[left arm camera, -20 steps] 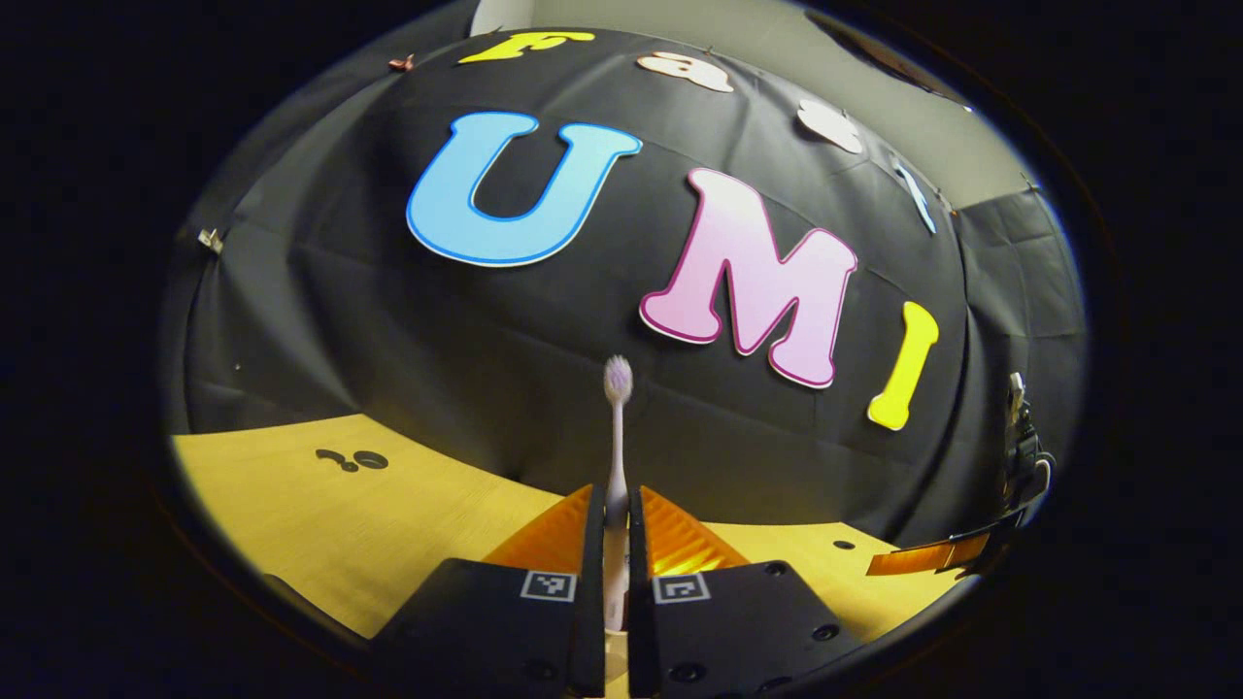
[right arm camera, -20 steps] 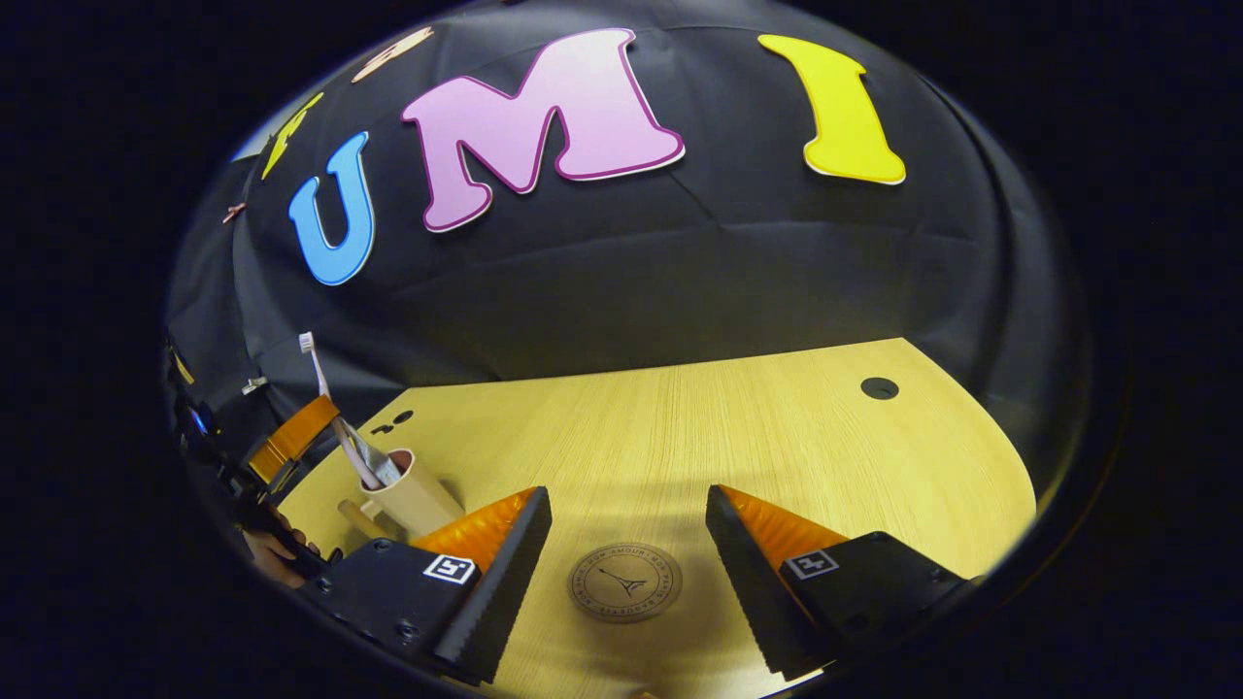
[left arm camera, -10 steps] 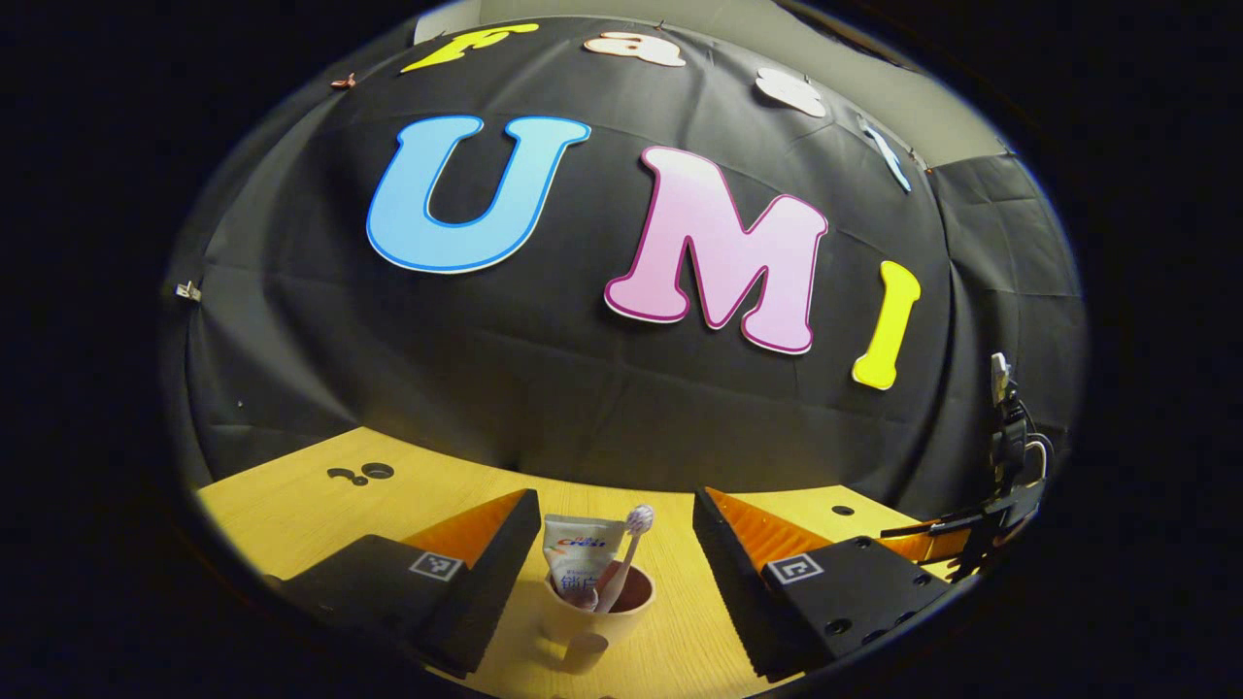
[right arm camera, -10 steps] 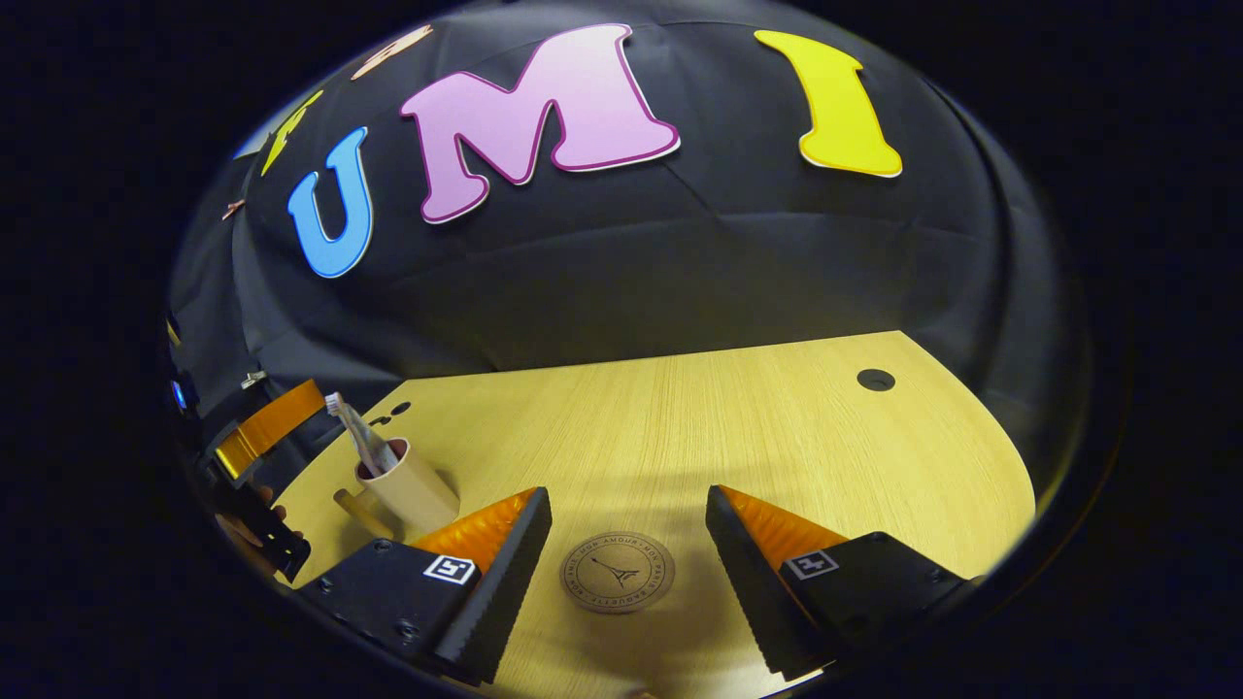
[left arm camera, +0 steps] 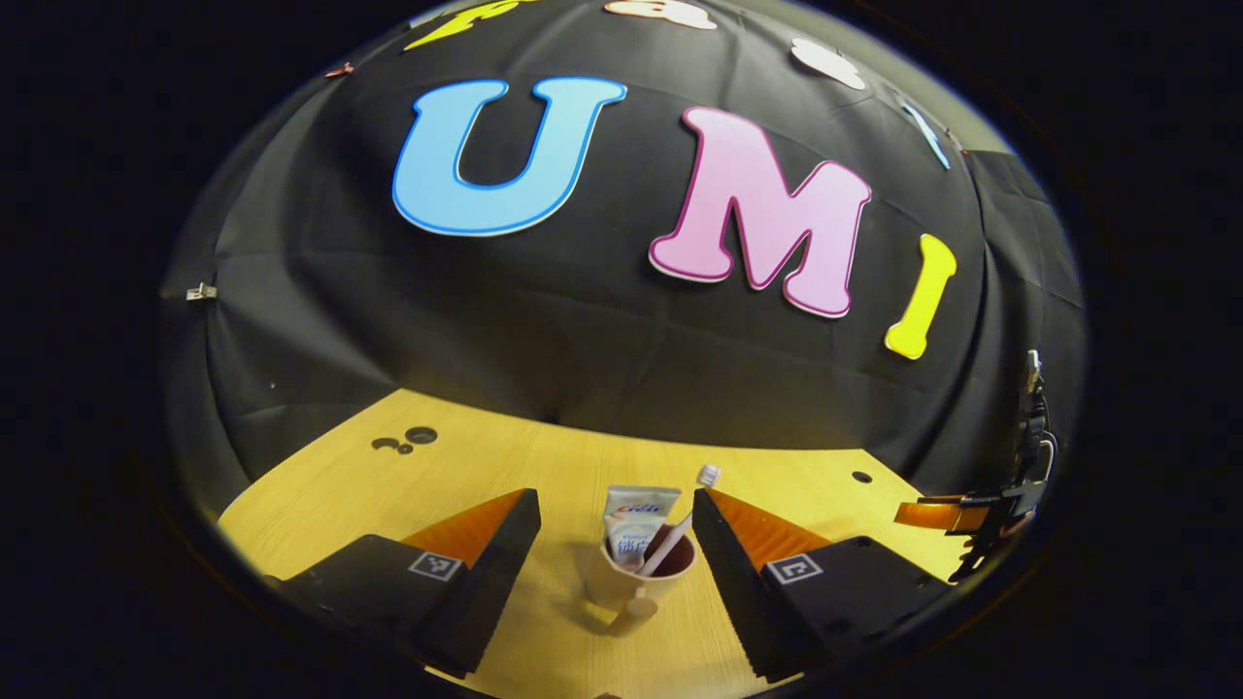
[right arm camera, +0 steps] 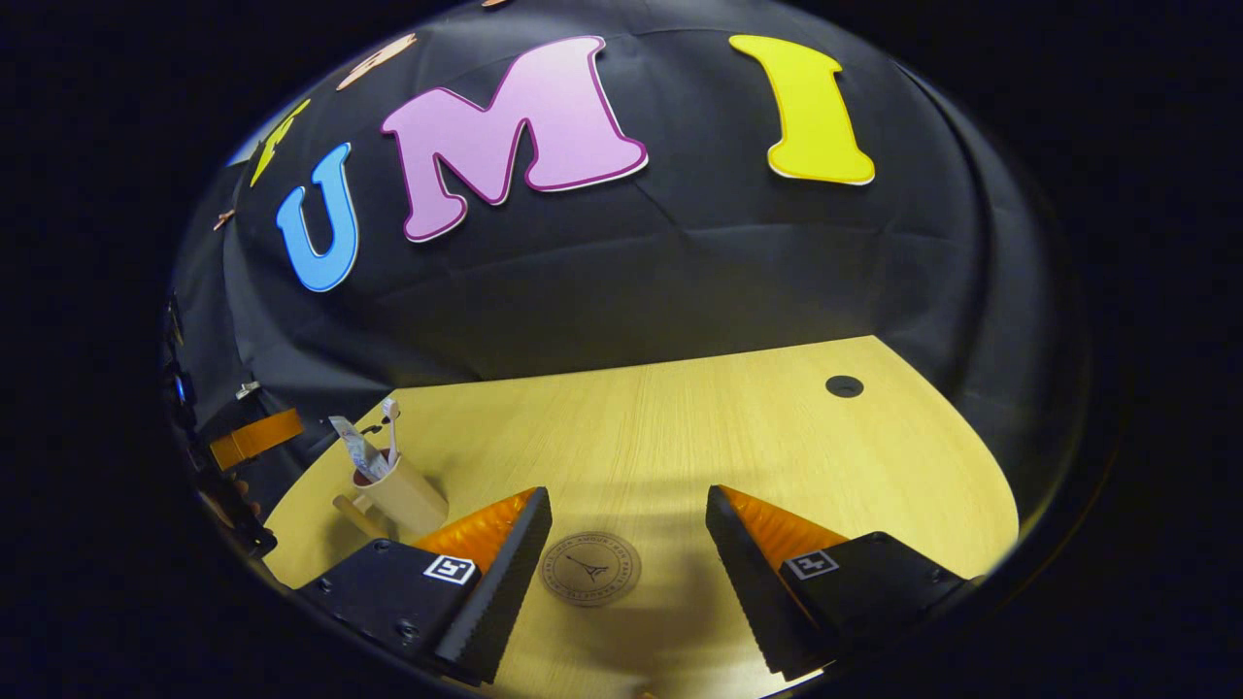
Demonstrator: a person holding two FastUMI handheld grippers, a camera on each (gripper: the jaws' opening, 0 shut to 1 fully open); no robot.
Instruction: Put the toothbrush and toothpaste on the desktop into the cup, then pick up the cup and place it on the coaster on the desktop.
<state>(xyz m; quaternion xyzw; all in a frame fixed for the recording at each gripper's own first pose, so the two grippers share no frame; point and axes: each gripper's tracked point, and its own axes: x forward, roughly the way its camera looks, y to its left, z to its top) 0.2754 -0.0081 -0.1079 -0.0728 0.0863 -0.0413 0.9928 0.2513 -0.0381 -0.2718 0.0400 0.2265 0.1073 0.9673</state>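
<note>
Cup (left arm camera: 636, 581) loaded, both my grippers spread.
Light, rigid, top-heavy with toothbrush (left arm camera: 680, 529) and toothpaste (left arm camera: 633, 519); I'd grab its wall low.

Bare desktop (right arm camera: 738, 427) around coaster (right arm camera: 590, 569); cup (right arm camera: 398, 493) well apart.

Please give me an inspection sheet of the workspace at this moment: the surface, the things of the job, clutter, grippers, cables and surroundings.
Surface: wooden desktop with round holes.
Job's things: cup stands on the desktop, off the coaster; toothpaste and toothbrush stand inside the cup, toothbrush leaning.
Clutter: nothing seen.
Grippers: left gripper open, the cup between its fingers, no contact seen; right gripper open, empty, above the coaster.
Cables: nothing seen.
Surroundings: black cloth wall behind the desktop.
</note>
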